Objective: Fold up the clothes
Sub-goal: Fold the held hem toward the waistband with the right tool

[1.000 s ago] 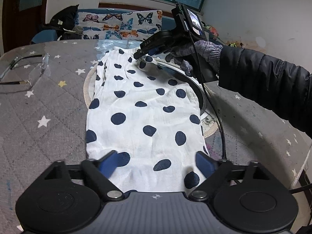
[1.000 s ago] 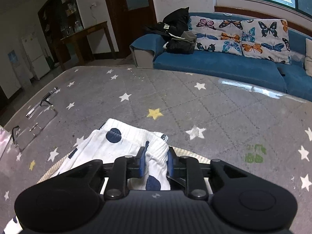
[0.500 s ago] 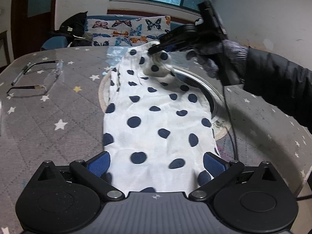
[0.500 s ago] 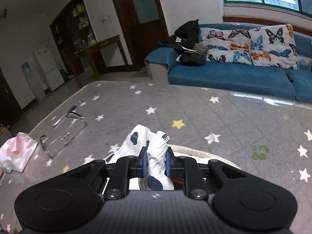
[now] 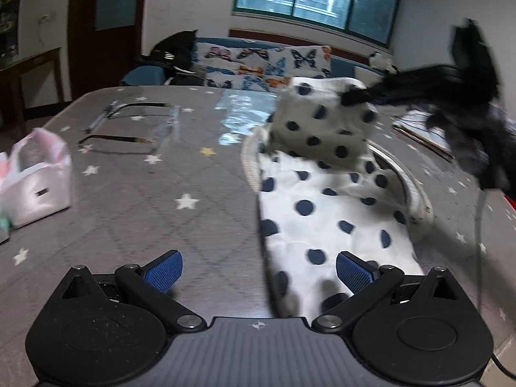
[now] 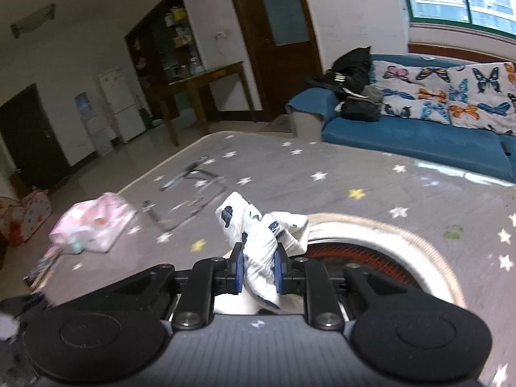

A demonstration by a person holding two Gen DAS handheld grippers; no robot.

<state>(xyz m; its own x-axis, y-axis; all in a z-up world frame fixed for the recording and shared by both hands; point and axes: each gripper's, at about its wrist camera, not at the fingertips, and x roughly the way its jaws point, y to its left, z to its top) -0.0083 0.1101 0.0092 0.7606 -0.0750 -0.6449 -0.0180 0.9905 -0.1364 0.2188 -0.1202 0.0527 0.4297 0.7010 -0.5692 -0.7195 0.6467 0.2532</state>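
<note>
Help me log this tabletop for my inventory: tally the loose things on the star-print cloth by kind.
White polka-dot garment: 1
Clear-lens eyeglasses: 1
Pink-and-white tissue pack: 1
Round woven-rimmed mat: 1
Total: 4

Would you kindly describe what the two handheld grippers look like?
The left gripper and right gripper match: black linkage arms with silver pivot pins, round black housings, a ribbed grey body with a small crosshair mark, and blue textured fingertips. A thin black cable trails from the right one.
</note>
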